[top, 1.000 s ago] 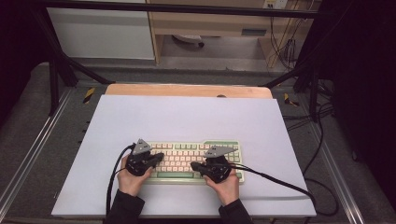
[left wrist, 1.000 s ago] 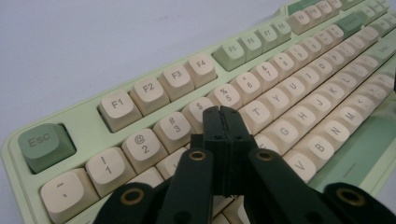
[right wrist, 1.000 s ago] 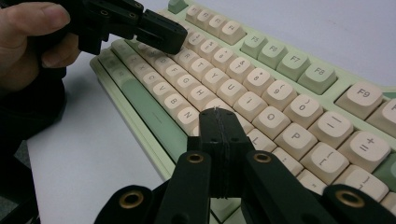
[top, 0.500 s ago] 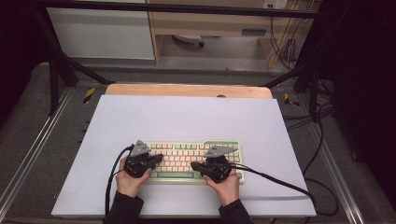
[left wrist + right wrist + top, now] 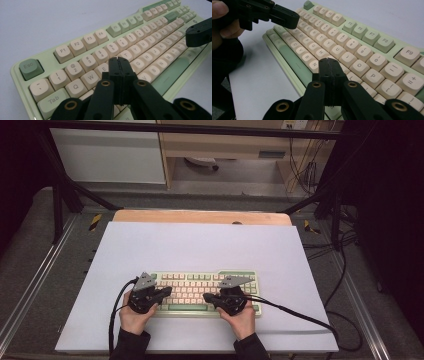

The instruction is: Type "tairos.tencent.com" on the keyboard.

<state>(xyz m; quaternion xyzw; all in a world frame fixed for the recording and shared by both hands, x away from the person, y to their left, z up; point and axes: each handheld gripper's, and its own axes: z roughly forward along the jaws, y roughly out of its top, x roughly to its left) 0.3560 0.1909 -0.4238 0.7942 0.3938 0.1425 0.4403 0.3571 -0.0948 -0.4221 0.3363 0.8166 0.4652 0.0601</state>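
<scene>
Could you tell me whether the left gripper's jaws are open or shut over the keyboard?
Shut: the left gripper shows its two black jaws pressed together, nothing between them, above the keyboard.

a white table (image 5: 200, 245) with a wooden far edge (image 5: 200, 216) stands on grey floor (image 5: 30, 250); a white cabinet (image 5: 107, 155) and cables (image 5: 305, 167) lie beyond.
</scene>
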